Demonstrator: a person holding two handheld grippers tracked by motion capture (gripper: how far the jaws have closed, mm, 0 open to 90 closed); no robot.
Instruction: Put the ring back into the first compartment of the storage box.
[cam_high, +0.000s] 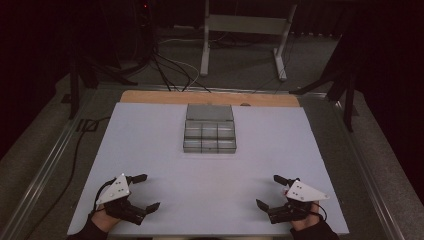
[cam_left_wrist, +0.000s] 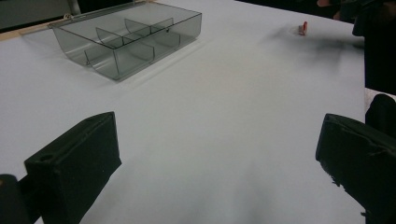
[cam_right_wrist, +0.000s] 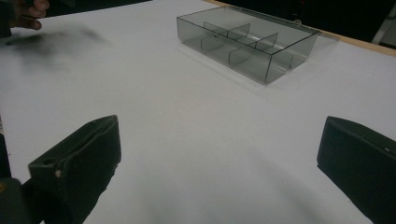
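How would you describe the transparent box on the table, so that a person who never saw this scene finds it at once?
Start from the white table and look to its far middle, near the wooden edge. There sits the grey transparent box, split by dividers into small compartments, its lid open behind. Nothing else see-through stands on the table.

We're looking down from high over the table (cam_high: 150, 150); both gripper cameras are sitting low near its front corners, sharing the clear compartment box (cam_high: 210, 131).
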